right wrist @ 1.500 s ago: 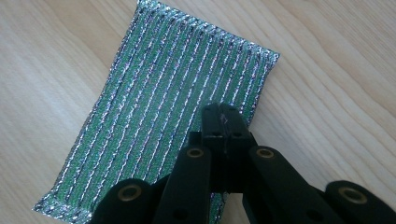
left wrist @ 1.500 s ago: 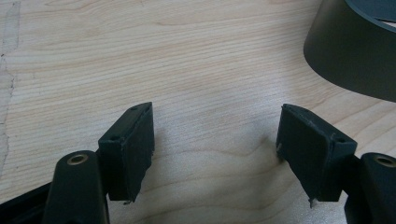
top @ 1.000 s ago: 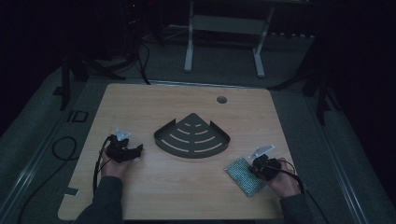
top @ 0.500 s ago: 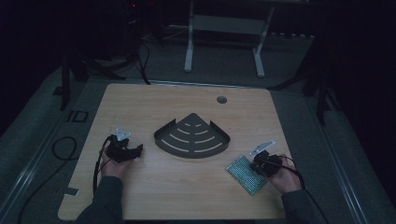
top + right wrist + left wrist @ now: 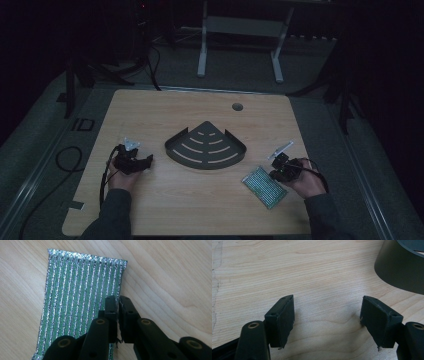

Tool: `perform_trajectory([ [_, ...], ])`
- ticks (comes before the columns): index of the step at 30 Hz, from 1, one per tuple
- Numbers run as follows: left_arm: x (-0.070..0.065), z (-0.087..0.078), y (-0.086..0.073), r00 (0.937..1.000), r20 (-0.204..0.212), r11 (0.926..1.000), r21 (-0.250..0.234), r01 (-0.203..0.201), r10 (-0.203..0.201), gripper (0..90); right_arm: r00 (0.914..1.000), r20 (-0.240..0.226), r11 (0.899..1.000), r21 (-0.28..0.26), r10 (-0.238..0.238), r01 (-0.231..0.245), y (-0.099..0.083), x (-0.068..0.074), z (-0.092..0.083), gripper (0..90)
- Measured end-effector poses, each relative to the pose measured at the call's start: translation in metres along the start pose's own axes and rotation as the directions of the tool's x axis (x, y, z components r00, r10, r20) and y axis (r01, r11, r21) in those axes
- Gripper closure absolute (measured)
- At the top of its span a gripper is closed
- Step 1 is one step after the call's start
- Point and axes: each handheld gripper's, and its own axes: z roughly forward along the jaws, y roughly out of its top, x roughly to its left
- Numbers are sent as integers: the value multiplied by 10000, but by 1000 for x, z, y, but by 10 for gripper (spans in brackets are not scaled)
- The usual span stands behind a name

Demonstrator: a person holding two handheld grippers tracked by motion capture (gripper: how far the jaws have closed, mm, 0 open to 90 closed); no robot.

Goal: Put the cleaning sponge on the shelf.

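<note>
The right gripper (image 5: pixel 117 302) sits over the right long edge of a green and silver scrubbing pad (image 5: pixel 80 300), near the table's (image 5: pixel 165 107) front right corner. Its jaws stand almost together with only a thin slit between them, and they have just been opening a little. In the right gripper view the tips lie at the pad's edge; whether a bit of that edge is caught in the slit I cannot tell, and the pad looks flat on the wood. In the high view the right gripper (image 5: pixel 283 169) is at the pad's (image 5: pixel 264 186) far right end, with the person's hand behind it.

The left gripper (image 5: pixel 328 320) rests low on the table toward the front left, jaws spread wide with bare wood between them. In the high view the left gripper (image 5: pixel 134 162) points toward the middle of the table.

A dark corner-shaped rack (image 5: pixel 206 148) lies at the table's centre, between the two grippers, and nothing lies in it. Its curved wall (image 5: pixel 402 267) shows just ahead of the left gripper.

As I judge it, the work is at its start: the pad lies on the table, apart from the rack. Left to do, most likely, is a firm grip on the pad, lifting it, and carrying it to the rack, which the left gripper could steady.
</note>
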Motion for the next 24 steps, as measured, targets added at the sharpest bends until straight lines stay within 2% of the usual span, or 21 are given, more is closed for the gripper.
perform_trajectory([
  [5,0,0,0,10000,6,10000,-9,0,0,283,9990,-301,9993,190,343,-337,2,-6,1,809],
  [10,0,0,0,10000,7,10000,-14,0,0,283,9971,-560,9976,493,507,-479,2,-10,2,788],
  [18,0,0,0,10000,12,10000,-16,-10,10,283,9944,-861,9962,682,606,-548,4,-14,5,756],
  [24,0,0,0,10000,13,10000,-19,-4,4,283,9923,-1036,9932,1016,675,-570,7,-17,8,749],
])
